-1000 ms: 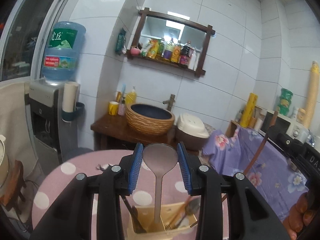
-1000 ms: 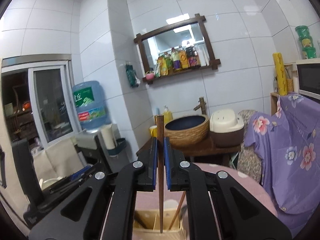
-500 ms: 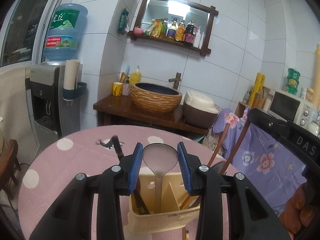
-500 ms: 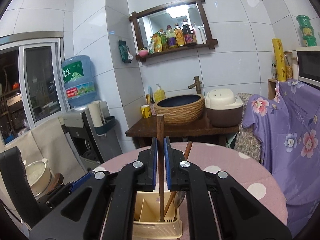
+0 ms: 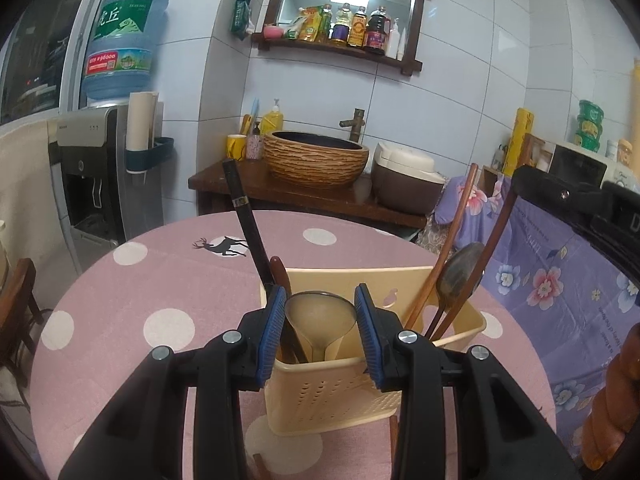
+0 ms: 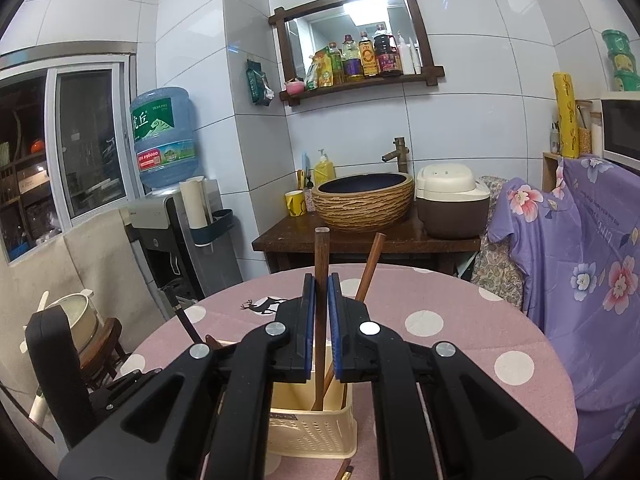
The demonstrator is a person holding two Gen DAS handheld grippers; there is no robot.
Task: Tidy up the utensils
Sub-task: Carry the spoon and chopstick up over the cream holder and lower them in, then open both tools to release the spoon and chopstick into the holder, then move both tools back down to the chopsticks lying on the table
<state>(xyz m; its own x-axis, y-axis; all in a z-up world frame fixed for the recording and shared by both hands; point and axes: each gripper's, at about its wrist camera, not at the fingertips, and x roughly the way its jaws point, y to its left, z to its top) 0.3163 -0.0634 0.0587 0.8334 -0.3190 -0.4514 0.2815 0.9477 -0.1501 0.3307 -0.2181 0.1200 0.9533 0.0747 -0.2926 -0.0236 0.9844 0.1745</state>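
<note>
A cream plastic utensil holder stands on the pink dotted table; it also shows in the right wrist view. My left gripper is shut on a metal spoon, bowl up, its handle down in the holder. My right gripper is shut on a brown wooden utensil handle, its lower end inside the holder. A black-handled utensil, a wooden chopstick and a dark spoon stand in the holder.
A wooden stand with a woven basin and a rice cooker sits behind the table. A water dispenser is at the left. A purple floral cloth hangs at the right. The right gripper's body shows there.
Both grippers have come down toward the table. The spoon and the wooden handle have sunk lower into the holder, which now looks closer and larger in both views.
</note>
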